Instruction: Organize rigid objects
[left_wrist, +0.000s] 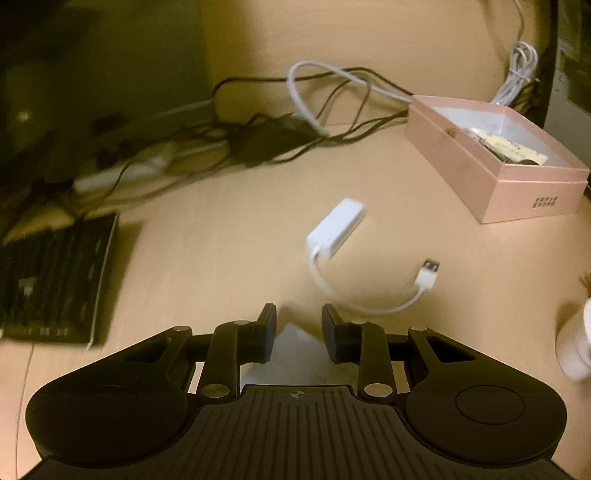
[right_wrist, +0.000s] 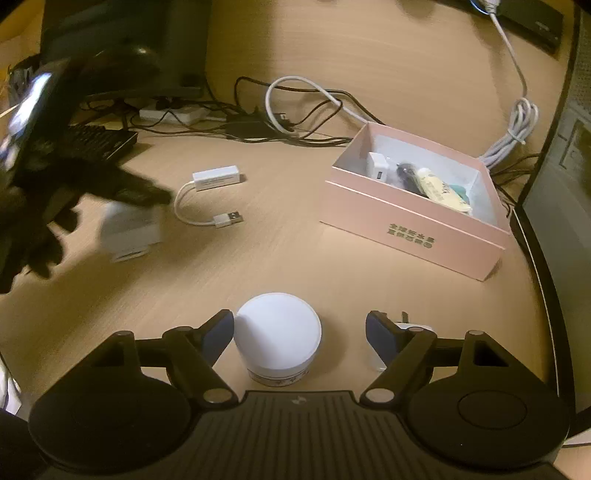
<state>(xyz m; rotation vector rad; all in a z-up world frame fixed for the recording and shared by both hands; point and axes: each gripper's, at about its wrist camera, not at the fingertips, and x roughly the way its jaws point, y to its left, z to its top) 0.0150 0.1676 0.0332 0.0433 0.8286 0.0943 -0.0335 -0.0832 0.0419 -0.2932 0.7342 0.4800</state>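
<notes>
Left wrist view
- Left gripper (left_wrist: 299, 325): its jaws stand only a little apart, with a pale white block (left_wrist: 291, 347) between them; the picture is blurred, so I cannot tell if the pads press on it.
- USB adapter (left_wrist: 337, 228): a small white oblong body with a short white cable that curves to a metal USB plug (left_wrist: 429, 268). It lies on the wooden desk (left_wrist: 221, 258), in front of the gripper and apart from it.
- Pink box (left_wrist: 509, 184): open, no lid, white inside, dark print on its front wall. It stands on the desk far right. Inside I see a pale yellow item and something dark; the rest is hidden by the wall.
- Keyboard (left_wrist: 55, 280): black, at the left edge.
- Cables (left_wrist: 280, 122): black and white, tangled behind the adapter.

Right wrist view
- Right gripper (right_wrist: 300, 332): jaws wide apart, around a white round jar (right_wrist: 277, 332). The left pad is just beside the jar; the right pad is clearly apart from it.
- White round jar: flat white lid, a printed band low on its side, upright on the desk.
- Pink box (right_wrist: 406, 236): holds a white charger plug (right_wrist: 377, 166), a dark item, a pale yellow tube (right_wrist: 441, 188) and something teal in the corner.
- USB adapter (right_wrist: 218, 177): left of the box, well apart from it.
- Left gripper (right_wrist: 144, 194): blurred and dark, above the pale white block (right_wrist: 129, 230).
</notes>
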